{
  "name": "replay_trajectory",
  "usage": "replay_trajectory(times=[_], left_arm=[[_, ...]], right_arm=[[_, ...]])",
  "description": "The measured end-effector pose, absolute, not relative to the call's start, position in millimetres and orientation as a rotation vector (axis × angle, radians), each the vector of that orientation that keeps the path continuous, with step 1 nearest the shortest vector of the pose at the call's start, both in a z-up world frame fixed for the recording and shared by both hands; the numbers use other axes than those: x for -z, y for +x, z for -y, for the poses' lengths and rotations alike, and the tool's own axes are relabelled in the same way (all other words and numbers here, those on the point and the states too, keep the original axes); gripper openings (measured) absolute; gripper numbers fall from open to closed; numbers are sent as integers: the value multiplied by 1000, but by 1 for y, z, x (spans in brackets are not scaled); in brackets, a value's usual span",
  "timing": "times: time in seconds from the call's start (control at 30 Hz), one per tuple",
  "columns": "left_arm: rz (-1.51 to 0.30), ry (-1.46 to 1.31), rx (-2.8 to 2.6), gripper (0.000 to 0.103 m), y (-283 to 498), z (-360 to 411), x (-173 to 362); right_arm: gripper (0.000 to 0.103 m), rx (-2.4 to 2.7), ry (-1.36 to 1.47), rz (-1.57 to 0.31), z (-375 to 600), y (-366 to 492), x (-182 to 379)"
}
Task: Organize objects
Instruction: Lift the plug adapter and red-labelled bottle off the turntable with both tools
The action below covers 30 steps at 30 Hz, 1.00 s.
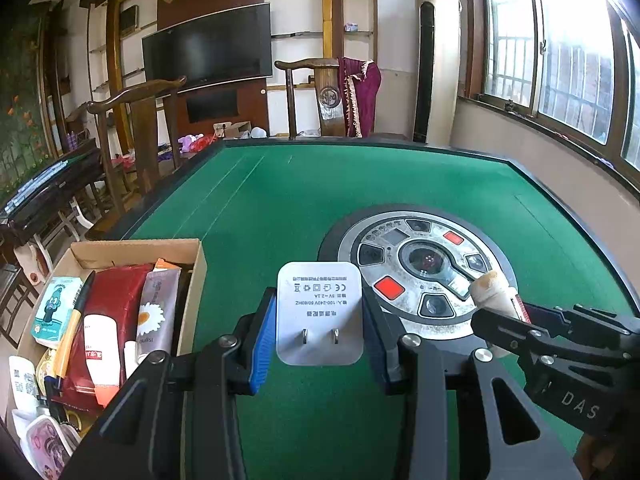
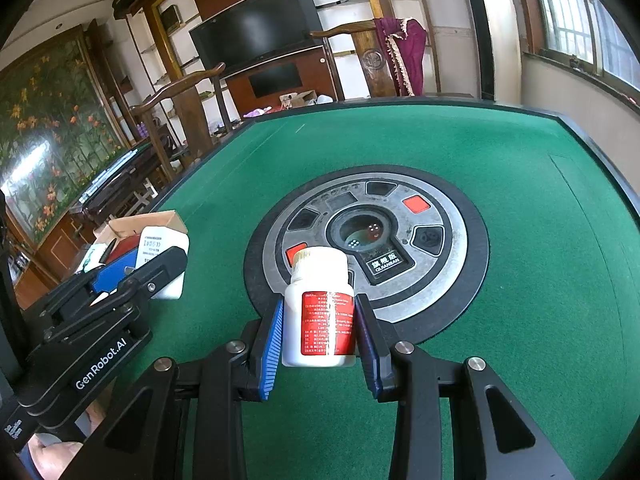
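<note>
Left wrist view first: the left gripper (image 1: 320, 320) is squeezed onto a white charger plug (image 1: 319, 312). Its blue pads press both sides, and the two metal prongs face the camera. The plug hangs above the green table (image 1: 280, 200). At about 9 o'clock from the plug sits a cardboard box (image 1: 192, 292), very full. Inside it are a red pouch (image 1: 116, 304), a daisy tube (image 1: 156, 312) and a blue tissue pack (image 1: 54, 308). At 2 o'clock from the plug is the round dial panel (image 1: 420, 272) in the middle of the table, with two red buttons. At 3 o'clock the right gripper (image 1: 504, 312) comes in from the side.

Right wrist view: the right gripper (image 2: 320, 328) is clamped on a white pill bottle (image 2: 319, 308) with a red label. The bottle's cap end points away from the camera, toward 12 o'clock. Just past it lies the dial panel (image 2: 452, 240). At 9 o'clock is the left gripper (image 2: 160, 276) with the plug (image 2: 160, 248), and behind them the box (image 2: 160, 220). Wooden chairs (image 2: 188, 92) and a dark TV (image 2: 256, 28) stand beyond the table (image 2: 520, 160).
</note>
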<state>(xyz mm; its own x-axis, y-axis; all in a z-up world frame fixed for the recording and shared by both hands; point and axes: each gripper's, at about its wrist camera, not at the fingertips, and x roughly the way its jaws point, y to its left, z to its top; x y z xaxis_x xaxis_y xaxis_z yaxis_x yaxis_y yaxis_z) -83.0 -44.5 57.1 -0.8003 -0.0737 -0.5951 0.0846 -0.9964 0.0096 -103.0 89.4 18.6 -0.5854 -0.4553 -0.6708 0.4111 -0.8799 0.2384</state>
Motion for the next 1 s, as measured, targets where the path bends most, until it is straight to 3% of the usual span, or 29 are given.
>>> replay_trajectory(times=[1.0], left_arm=[[1,870,2893,39,-73,48,-62]], right_arm=[[37,2409,1036,38,-75,-95,-18]])
